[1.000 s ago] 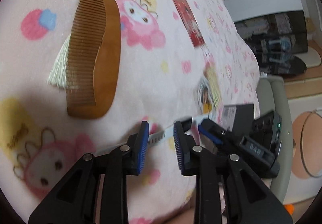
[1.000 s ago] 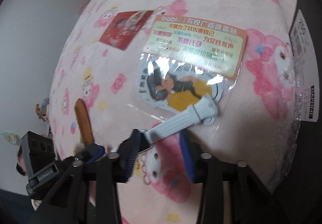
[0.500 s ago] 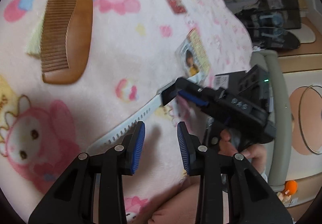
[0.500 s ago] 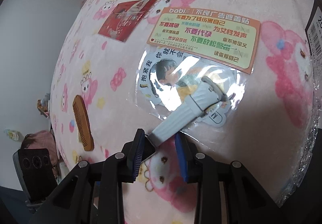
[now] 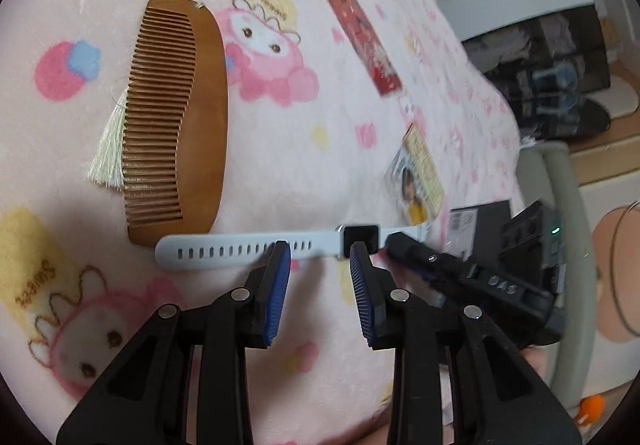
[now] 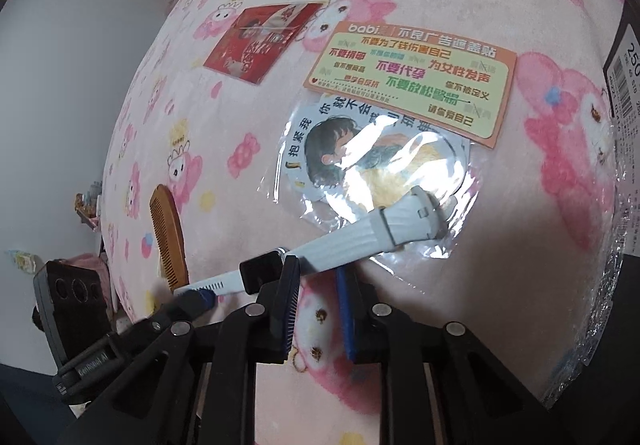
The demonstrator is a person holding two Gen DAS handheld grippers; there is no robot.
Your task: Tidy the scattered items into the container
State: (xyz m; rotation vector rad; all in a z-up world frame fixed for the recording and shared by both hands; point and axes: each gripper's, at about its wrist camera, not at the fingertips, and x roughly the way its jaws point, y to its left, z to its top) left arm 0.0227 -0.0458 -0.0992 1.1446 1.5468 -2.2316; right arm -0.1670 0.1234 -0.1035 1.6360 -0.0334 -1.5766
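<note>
A white watch point(image 5: 240, 251) with a black face lies stretched across the pink cartoon blanket. The left gripper point(image 5: 320, 261) stands just in front of it. Its jaws are closing slightly, but the pads press on nothing and the strap runs past the tips. In the right wrist view the right gripper point(image 6: 318, 277) is closing, with the watch strap point(image 6: 360, 241) between its pads beside the black face. The right gripper point(image 5: 400, 245) also shows at the watch's right end, and the left gripper point(image 6: 198, 299) shows low on the left.
A wooden comb point(image 5: 176, 125) with a pale tassel lies just beyond the watch. Farther off are a red packet point(image 6: 260, 41) and a sticker sheet in clear wrap point(image 6: 412, 73). A black box with a barcode label point(image 6: 628, 65) sits at the blanket's right edge.
The right jaws have narrowed onto the strap. The watch has swung from slanted to level across the left gripper's tips, and its black face now shows beside the right gripper's left pad.
</note>
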